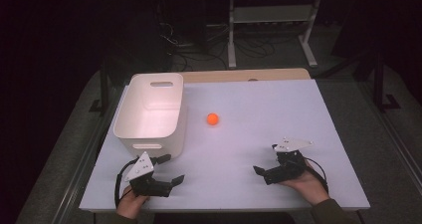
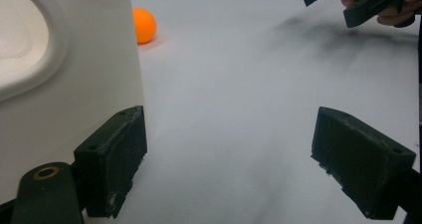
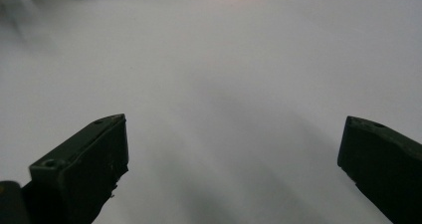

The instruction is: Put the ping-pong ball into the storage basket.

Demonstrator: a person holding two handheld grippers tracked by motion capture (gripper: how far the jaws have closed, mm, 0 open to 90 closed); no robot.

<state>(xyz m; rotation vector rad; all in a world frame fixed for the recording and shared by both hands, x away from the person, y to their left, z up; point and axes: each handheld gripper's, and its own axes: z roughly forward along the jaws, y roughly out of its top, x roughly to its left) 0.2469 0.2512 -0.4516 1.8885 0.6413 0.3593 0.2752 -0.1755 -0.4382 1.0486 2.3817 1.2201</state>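
Two tongs rested low on the surface, jaws wide and empty: left tongs just beside the bin's near wall, right tongs well apart. Ball lay just right of the bin, likely awaiting pickup.

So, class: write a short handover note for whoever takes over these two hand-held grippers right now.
Left hand-held gripper: open, holding nothing, low over the table's near edge, just in front of the white bin.
Right hand-held gripper: open, holding nothing, near the table's right front.
Orange ball: on the white table, right of the bin, apart from it, untouched.
Done: nothing yet; the bin looks empty.
Left: probably grasp the ball and put it in the bin.
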